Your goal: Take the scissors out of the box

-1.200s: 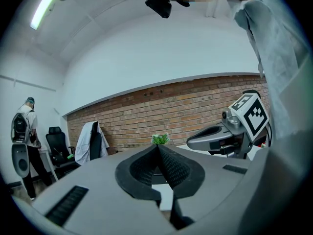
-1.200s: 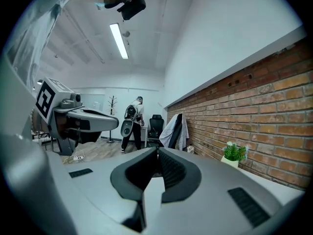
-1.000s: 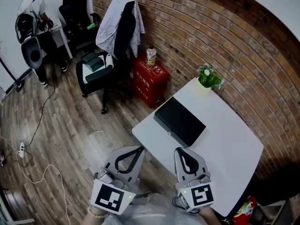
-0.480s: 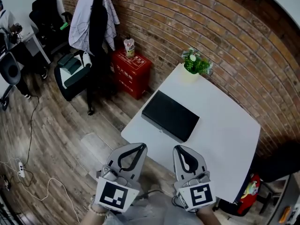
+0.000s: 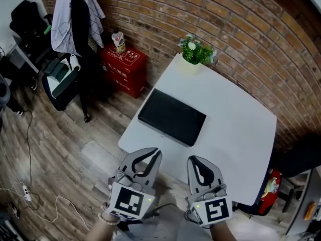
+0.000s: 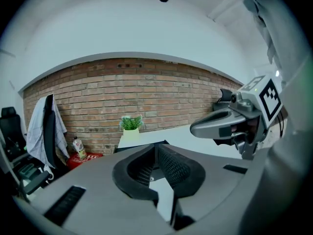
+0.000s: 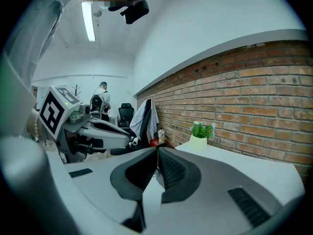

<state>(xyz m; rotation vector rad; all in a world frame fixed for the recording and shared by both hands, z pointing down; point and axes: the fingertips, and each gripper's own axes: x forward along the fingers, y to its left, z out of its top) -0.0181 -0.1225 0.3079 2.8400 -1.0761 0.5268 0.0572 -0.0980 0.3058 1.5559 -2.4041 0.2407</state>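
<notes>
A flat black box (image 5: 172, 116) lies closed on the white table (image 5: 235, 134), near its left edge. No scissors show in any view. My left gripper (image 5: 156, 152) is held low at the near table edge, short of the box, jaws shut with nothing between them. My right gripper (image 5: 195, 160) is beside it over the table's near edge, also shut and empty. In the left gripper view the jaws (image 6: 156, 147) meet at the tips, with the box edge just beyond. The right gripper view shows its jaws (image 7: 157, 151) closed too.
A small potted plant (image 5: 192, 51) stands at the table's far corner by the brick wall. A red box (image 5: 123, 69) with a bottle on it sits on the floor left of the table. An office chair (image 5: 70, 59) draped with clothes stands further left.
The head view has swung toward the table, so table and box sit nearer the middle. Both grippers stay shut and low at the near edge.
</notes>
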